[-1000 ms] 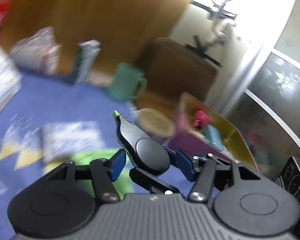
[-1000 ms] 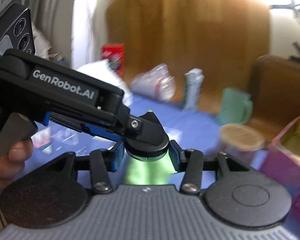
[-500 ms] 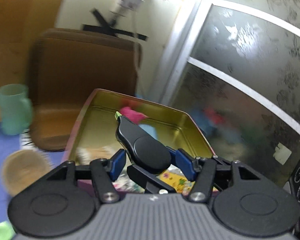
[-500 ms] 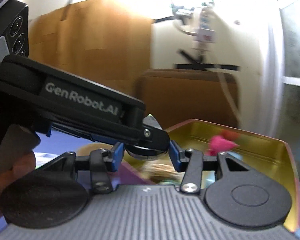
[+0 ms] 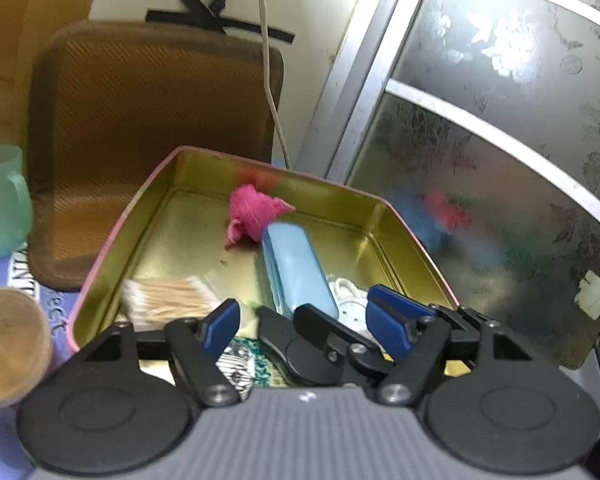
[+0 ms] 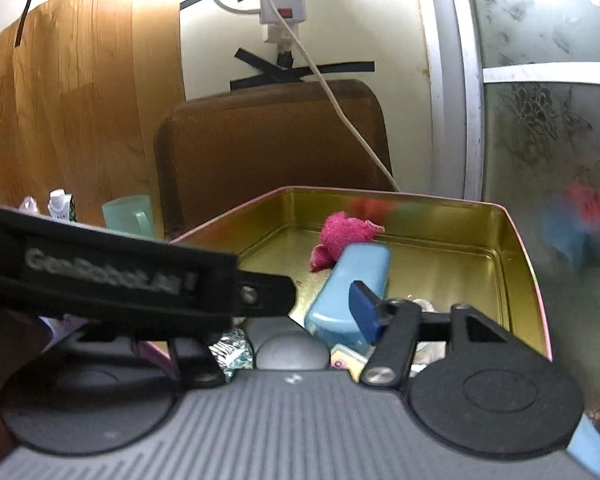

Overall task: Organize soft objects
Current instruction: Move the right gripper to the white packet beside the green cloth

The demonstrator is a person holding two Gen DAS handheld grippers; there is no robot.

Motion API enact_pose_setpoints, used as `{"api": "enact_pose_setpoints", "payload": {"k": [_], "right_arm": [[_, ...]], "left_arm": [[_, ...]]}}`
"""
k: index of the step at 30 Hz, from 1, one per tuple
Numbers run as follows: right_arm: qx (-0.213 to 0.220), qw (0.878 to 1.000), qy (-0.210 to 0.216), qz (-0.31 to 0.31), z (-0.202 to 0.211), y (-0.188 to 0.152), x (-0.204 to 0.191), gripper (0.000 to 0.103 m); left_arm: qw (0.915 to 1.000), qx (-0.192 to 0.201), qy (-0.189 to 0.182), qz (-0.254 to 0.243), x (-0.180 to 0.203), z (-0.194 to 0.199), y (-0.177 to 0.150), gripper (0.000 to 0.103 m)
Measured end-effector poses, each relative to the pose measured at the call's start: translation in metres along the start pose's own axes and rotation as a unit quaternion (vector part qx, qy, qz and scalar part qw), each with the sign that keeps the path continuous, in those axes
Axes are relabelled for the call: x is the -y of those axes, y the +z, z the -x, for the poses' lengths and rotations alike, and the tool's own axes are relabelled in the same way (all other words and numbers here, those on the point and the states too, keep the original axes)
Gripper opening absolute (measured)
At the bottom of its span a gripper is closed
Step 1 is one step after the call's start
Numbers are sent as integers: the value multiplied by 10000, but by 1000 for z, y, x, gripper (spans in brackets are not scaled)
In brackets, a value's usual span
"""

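Note:
A gold metal tin [image 5: 148, 208] with a pink rim holds a pink soft toy [image 5: 252, 214], a light blue case [image 5: 300, 268], a bundle of cotton swabs [image 5: 168, 302] and small packets. My left gripper [image 5: 304, 318] hangs over the tin's near end with its blue pads wide apart; a black object lies between and below them. My right gripper [image 6: 300, 312] is open over the same tin [image 6: 516, 248]; the left tool's black body crosses in front and hides its left finger. The pink toy [image 6: 344, 236] and blue case [image 6: 352, 280] show there too.
A brown chair back [image 5: 152, 92] stands behind the tin, with a white power cable [image 5: 268, 72] hanging over it. A green mug [image 5: 0, 200] and a round brown lid [image 5: 8, 344] sit left on the blue cloth. A frosted glass door [image 5: 500, 140] is on the right.
Both grippers swung right from the blue cloth to over the tin. Both have opened; the black object they pinched between them now sits low between the left pads.

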State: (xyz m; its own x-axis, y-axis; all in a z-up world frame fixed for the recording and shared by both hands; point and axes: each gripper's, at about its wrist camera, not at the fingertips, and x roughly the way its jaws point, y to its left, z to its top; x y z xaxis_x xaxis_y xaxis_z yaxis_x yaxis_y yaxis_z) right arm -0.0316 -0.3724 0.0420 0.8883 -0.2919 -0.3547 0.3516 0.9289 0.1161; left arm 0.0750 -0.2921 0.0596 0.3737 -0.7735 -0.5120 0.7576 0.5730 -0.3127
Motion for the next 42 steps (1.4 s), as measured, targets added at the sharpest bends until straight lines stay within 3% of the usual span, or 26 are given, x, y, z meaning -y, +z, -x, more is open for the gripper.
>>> {"api": "enact_pose_setpoints", "payload": {"k": [3,9,12,15,20,25,28,31,34,38,42], "right_arm": [[112,9999,9,18,6,0,-6,64],[555,9973,483,-9,22,4,-35,64],[665,9935,926,54,27,2,-60,64],[494,9870,1496,330,29,-5,-92,64],[74,9660,2339,1102,29,-23,-148,65],[42,9444,3026,1284,22,-29,-196,83],[101,9426,3120,1185,9,-30,-221,82],[131,9420,3203,995,2,-32,-233,82],[362,9442,3019,1265,6,-43,-234,82],[212,9470,3057,968,-2,-38,-224,82],[-239,9449,3156,830,-14,-38,-222,82]], "left_arm": [[9997,248,-23,60,-2,23,0,76],[9960,852,135,223,-19,89,-11,77],[9917,1174,431,298,-38,134,-29,79],[9849,1414,947,326,-62,174,-50,79],[9641,1495,2058,757,-114,228,-93,78],[9216,1489,3407,1109,-161,260,-133,78],[9015,1530,3739,1551,-187,267,-149,78],[8999,1542,3753,1596,-194,258,-158,78],[9054,1421,3723,1465,-194,251,-153,78],[9087,1273,3680,1506,-199,249,-151,78],[9089,1242,3680,1516,-197,246,-153,78]]}}
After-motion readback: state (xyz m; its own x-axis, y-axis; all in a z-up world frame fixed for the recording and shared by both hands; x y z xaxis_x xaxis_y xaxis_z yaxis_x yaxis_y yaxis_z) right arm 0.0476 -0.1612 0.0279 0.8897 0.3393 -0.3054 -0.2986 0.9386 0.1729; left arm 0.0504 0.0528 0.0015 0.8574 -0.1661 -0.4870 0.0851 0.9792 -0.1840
